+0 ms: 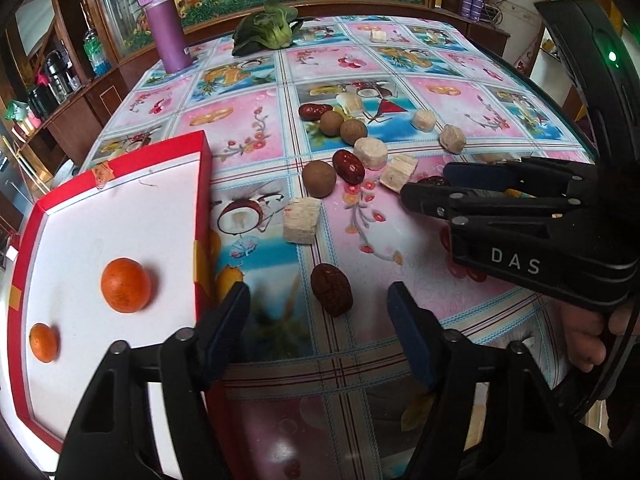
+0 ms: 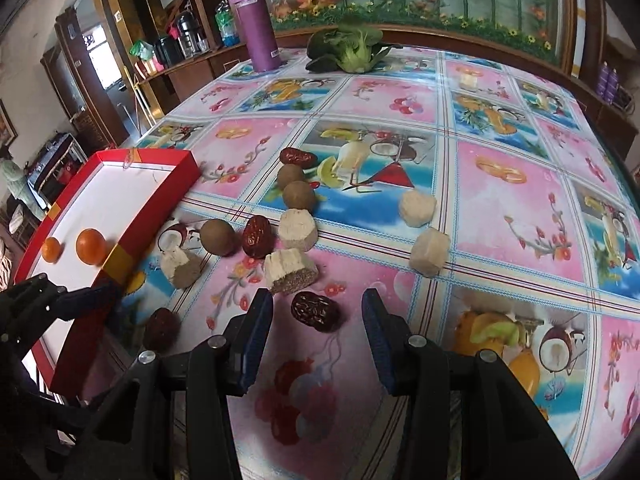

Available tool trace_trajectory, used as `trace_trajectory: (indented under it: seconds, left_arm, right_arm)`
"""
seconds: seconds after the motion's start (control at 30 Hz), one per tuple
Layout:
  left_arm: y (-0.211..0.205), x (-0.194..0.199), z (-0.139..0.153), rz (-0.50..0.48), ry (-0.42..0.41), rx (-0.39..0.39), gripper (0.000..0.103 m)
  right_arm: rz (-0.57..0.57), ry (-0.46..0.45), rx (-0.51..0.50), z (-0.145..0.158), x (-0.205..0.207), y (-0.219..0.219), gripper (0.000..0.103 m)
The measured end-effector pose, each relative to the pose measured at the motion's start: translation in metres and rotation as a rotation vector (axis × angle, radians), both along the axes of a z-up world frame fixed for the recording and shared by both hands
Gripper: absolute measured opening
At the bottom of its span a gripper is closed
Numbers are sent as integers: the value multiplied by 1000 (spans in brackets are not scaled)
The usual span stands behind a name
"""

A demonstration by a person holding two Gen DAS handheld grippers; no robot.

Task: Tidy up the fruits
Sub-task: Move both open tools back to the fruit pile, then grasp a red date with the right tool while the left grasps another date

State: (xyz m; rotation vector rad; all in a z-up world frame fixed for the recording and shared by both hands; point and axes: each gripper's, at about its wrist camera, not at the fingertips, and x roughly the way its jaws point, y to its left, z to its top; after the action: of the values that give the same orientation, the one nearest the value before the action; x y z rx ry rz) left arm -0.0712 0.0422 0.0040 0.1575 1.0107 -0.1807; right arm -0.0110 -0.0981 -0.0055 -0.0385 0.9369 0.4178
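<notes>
Two small orange citrus fruits already lie on the white floor of the shallow red cardboard box in the left wrist view, where the left gripper stands wide open and empty, a wrinkled dark red date on the fruit-printed tablecloth between its fingers. Right wrist view: the right gripper is likewise spread and empty around another dark red date, while round brown longans, further dates and pale chunks lie scattered, so most sorting seemingly remains.
</notes>
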Motion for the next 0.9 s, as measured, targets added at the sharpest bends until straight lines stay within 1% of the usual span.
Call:
trace_trajectory:
  seconds: [0.1,0.13,0.17,0.2,0.27,0.3,0.37,0.47,0.57,0.67,0.8,0.9]
  left_arm:
    - [2,3,-6,2,29,-20,59]
    - [3,4,-7,0,36,-30,56]
    - [3,4,-7,-1,35,-38,56]
    - [3,4,-7,-3,32,-38,55]
    - [3,5,-7,-8,24,-40,46]
    - [2,5,-7,-9,21,-39,44]
    - [3,6,-6,-15,19,-48,33]
    - [5,6,-5,-18,14,-54,23]
    - [7,5,-4,-19,12,-77,23]
    - [8,-2,4,-25,-31,-70,22]
    - [18,-16,25,-24,-104,-94,22]
    - [41,-24,38,24,-147,-102,23]
  right_arm:
    - [-2,-2,-28,0,1,4,29]
    - [-4,-3,-37,0,2,5,27]
    - [-6,-3,-42,0,2,5,24]
    - [-8,-2,-39,0,2,4,24]
    - [-12,-1,-37,0,2,4,24]
    - [-14,-1,-36,0,2,4,24]
    - [-21,3,-28,0,0,3,24]
    - [-27,19,-8,1,-2,0,24]
    - [-36,35,11,2,-6,-3,24]
    - [-40,37,18,6,-10,-2,24]
    - [-8,-15,25,25,-21,10,24]
    - [42,-53,51,41,-27,29,24]
